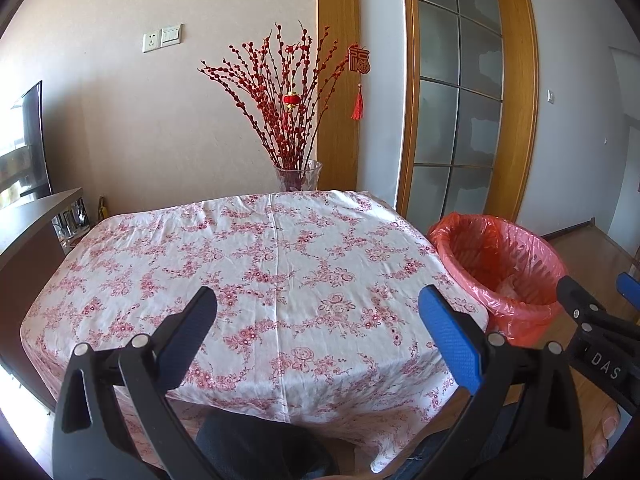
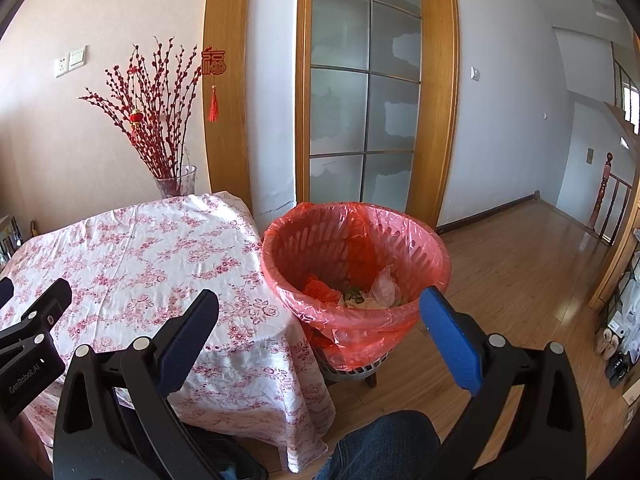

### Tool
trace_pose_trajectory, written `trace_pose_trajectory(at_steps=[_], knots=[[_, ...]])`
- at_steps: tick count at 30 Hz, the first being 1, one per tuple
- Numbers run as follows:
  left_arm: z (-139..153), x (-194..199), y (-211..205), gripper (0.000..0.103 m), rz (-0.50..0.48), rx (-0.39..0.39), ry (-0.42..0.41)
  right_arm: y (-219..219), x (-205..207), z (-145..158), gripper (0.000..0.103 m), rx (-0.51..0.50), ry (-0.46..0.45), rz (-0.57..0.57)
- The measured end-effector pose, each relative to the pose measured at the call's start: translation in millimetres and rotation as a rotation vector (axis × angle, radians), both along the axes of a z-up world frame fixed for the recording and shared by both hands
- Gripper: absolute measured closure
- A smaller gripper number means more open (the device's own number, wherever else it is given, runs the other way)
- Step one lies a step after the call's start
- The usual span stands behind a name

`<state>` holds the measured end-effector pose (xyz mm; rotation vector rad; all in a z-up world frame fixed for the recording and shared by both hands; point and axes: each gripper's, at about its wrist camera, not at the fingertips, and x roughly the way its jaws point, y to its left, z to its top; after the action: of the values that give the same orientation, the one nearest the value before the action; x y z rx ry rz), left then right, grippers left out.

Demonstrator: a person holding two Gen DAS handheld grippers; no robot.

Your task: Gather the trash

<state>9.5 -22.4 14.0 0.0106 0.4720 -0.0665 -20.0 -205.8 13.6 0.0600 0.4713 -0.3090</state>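
Right wrist view: we hold both grippers, left gripper [image 1: 316, 312] and right gripper [image 2: 320, 312], jaws wide and empty; crumpled trash [image 2: 360, 290] sits inside the red-bagged slatted bin [image 2: 400, 240] beside the floral-clothed surface [image 2: 132, 256].

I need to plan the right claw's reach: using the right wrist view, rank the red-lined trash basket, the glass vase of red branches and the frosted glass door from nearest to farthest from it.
1. Red-lined plastic trash basket: just ahead of the open right claw, on the floor beside the table.
2. Clear glass vase of red branches: far left, behind the table's back edge.
3. Frosted glass door with wooden frame: straight ahead, behind the basket. Its lead over the vase is slight.
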Motion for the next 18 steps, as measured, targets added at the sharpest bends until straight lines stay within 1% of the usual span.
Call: trace_pose_trajectory(at_steps=[18], knots=[[0.8, 0.2, -1.0, 0.004, 0.013, 0.001, 0.002, 0.6, 1.4, -0.8, 0.003, 0.004, 0.003, 0.002]])
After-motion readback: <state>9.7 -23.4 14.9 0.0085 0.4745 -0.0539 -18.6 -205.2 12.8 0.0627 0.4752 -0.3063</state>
